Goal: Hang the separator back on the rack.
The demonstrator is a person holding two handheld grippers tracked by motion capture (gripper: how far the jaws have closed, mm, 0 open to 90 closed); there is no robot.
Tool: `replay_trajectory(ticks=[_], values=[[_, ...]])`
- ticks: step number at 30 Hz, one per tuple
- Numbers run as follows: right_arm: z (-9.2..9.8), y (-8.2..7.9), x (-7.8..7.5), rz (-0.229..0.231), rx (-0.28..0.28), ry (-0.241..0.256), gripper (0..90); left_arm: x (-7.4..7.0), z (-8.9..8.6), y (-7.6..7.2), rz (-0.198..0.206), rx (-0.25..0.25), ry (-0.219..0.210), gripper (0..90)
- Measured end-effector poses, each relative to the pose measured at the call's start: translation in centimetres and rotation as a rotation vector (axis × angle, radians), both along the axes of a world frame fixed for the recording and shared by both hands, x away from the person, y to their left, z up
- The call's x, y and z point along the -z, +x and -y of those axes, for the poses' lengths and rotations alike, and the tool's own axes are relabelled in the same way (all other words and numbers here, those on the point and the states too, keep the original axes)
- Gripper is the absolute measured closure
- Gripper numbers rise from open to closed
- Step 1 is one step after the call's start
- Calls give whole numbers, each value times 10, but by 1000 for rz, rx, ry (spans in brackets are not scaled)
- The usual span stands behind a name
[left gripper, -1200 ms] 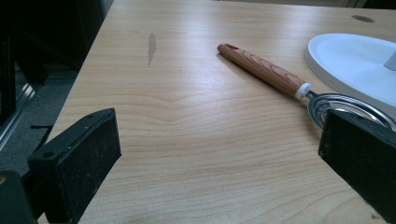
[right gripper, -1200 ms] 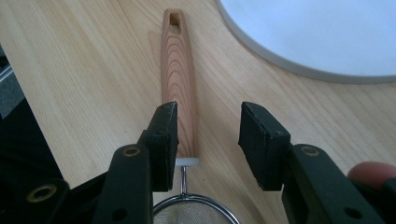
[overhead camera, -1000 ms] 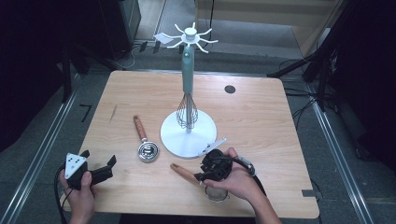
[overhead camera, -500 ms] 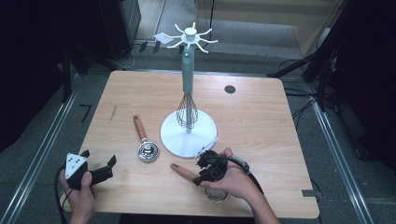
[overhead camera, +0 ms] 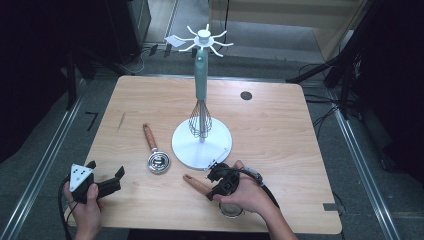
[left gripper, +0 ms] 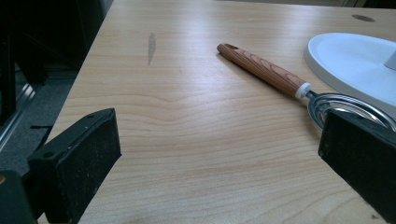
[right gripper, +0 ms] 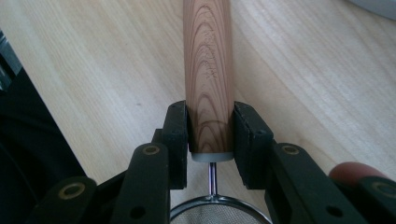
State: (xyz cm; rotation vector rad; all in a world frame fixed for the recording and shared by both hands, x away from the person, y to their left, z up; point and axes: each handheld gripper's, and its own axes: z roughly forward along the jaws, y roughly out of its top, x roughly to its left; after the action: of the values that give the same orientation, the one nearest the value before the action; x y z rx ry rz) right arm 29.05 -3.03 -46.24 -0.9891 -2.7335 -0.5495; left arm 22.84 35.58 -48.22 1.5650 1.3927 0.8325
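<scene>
In the high view, the right gripper (overhead camera: 216,186) is lying low in the lower middle of the frame, clamping the wooden handle of a small metal mesh strainer (overhead camera: 198,184); the strainer's round head is peeking out under the hand near the table's near edge. Above it, a white round-based utensil stand with a teal post (overhead camera: 202,142) is rising at the centre, with a wire whisk (overhead camera: 201,120) hanging against the post. To its left, a second wooden-handled metal strainer (overhead camera: 154,152) is resting flat on the light wooden table (overhead camera: 280,130). At lower left, the left gripper (overhead camera: 107,179) is sitting spread open, holding nothing.

In the left gripper view, the two black jaws are standing wide apart at the bottom corners, and the second strainer (left gripper: 280,77) is lying across the upper right, just beside the white base (left gripper: 355,65).

In the right gripper view, the jaws are pressing both sides of the wooden handle (right gripper: 208,70) at the centre, just above its grey collar, with the mesh rim showing at the bottom edge.
</scene>
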Motion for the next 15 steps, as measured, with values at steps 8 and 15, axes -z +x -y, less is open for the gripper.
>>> replay_trajectory(ticks=[8,15], values=[[6,1,-5,21,17,42,703,0,0,0,-1,0,-3,0],[17,5,-12,67,64,95,703,0,0,0,-2,2,-2,0]])
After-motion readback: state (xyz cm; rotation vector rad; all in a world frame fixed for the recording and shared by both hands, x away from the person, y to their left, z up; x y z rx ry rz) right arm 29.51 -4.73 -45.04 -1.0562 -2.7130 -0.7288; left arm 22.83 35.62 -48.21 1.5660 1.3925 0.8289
